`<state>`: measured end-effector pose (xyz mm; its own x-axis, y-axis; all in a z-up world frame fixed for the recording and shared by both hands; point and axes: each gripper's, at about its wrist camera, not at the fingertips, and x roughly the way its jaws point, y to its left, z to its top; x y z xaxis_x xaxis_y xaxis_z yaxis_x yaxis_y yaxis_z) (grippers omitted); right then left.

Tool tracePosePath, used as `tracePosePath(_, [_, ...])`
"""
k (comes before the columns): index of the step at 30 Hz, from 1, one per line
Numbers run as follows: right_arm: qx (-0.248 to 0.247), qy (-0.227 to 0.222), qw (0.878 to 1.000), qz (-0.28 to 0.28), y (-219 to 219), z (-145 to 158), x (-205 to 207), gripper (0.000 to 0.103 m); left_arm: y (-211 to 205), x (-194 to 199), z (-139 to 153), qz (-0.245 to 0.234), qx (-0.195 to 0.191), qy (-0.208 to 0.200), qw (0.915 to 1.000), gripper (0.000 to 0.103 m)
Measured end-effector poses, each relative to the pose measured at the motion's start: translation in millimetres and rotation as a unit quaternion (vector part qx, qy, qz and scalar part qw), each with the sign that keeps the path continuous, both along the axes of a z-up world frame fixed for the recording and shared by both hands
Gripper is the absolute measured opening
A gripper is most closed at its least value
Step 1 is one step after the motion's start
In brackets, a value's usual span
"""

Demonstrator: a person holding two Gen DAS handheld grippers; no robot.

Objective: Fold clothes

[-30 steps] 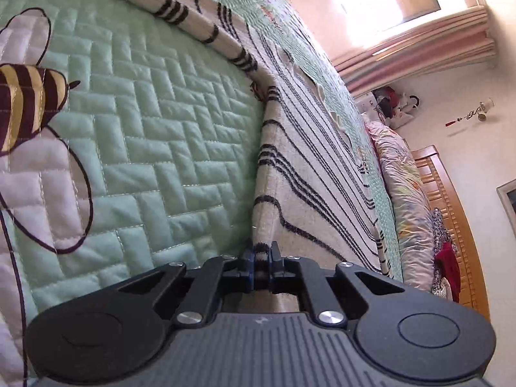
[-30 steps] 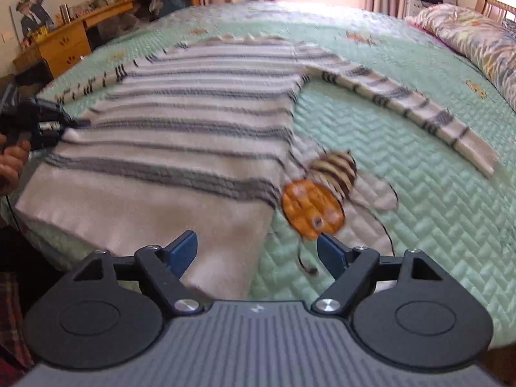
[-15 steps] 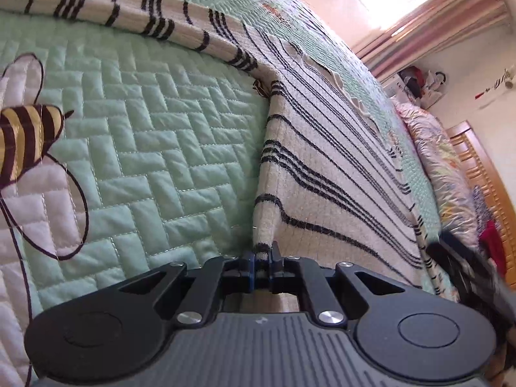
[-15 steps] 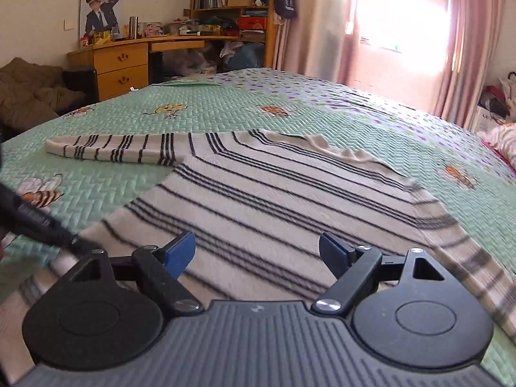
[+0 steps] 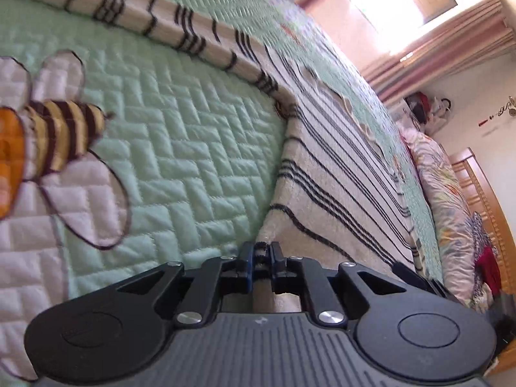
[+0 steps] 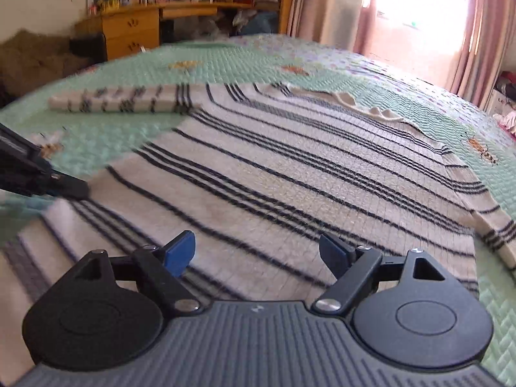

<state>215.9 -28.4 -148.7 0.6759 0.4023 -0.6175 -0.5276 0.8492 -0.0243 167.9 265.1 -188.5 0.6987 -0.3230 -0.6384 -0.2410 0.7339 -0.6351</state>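
A cream sweater with dark stripes (image 6: 290,167) lies spread flat on the green quilted bed (image 6: 225,61). In the left wrist view my left gripper (image 5: 260,254) is shut on the sweater's side edge (image 5: 322,200) near the hem, low over the quilt. One sleeve (image 5: 145,25) stretches away to the far left. My right gripper (image 6: 258,251) is open and empty, hovering low over the lower body of the sweater. The left gripper also shows in the right wrist view (image 6: 69,188), pinching the sweater's left edge. The other sleeve (image 6: 496,235) lies at the right.
The quilt (image 5: 177,148) carries a bee patch (image 5: 54,142). A folded floral duvet (image 5: 451,206) and wooden headboard (image 5: 483,193) are at the bed's far end. A wooden desk (image 6: 135,32) and bookshelves stand beyond the bed, pink curtains (image 6: 483,32) by the window.
My right gripper has swung in from the bed's foot and come down close over the sweater body, staying open. My left gripper keeps its hold on the edge and has shifted slightly.
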Motion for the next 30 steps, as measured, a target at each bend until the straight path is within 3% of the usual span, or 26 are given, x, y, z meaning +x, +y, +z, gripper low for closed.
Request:
tracePosePath(5, [0.066,0.033,0.997,0.014,-20,2,-47,0.085,-1,-22,28,-0.004,-0.012,-0.045,0.9989,0.011])
tracePosePath(8, [0.089,0.062,0.994,0.006,-34,-4,-63,0.086,-23,-26,45,-0.063,-0.037,-0.08,0.9941,0.025])
tracePosePath(10, [0.106,0.086,0.991,-0.016,-49,-14,-66,0.086,-46,-17,45,-0.091,-0.012,-0.059,0.994,0.03])
tracePosePath(12, [0.122,0.093,0.988,-0.033,-64,-17,-70,0.086,-56,-7,25,-0.081,0.034,0.005,0.9961,0.03])
tracePosePath(13, [0.13,0.096,0.986,-0.039,-71,-18,-73,0.086,-51,-7,11,-0.067,0.029,0.026,0.997,0.008])
tracePosePath(14, [0.14,0.092,0.985,-0.042,-80,-14,-77,0.086,-44,-9,-3,-0.052,0.013,0.041,0.9977,0.003])
tracePosePath(17, [0.171,0.079,0.98,-0.058,-109,-6,-88,0.086,-21,-21,-21,-0.02,-0.079,0.047,0.9956,0.003])
tracePosePath(18, [0.186,0.08,0.976,-0.076,-123,-4,-87,0.086,-20,-23,-21,-0.02,-0.079,0.047,0.9956,0.003])
tracePosePath(21, [0.236,0.086,0.958,-0.14,-156,-4,-75,0.086,-31,-26,-8,-0.026,-0.029,0.048,0.9981,0.003])
tracePosePath(24, [0.232,0.097,0.958,-0.136,-161,-12,-73,0.08,-44,-24,7,-0.019,0.012,0.055,0.9982,0.003])
tracePosePath(27, [0.227,0.107,0.959,-0.13,-166,-20,-72,0.078,-62,-29,29,-0.026,0.062,0.048,0.9966,0.026])
tracePosePath(29, [0.223,0.114,0.96,-0.126,-169,-26,-71,0.078,-80,-33,45,-0.042,0.119,0.038,0.9913,0.053])
tracePosePath(30, [0.221,0.118,0.96,-0.124,-170,-28,-71,0.077,-90,-34,51,-0.051,0.15,0.035,0.9867,0.058])
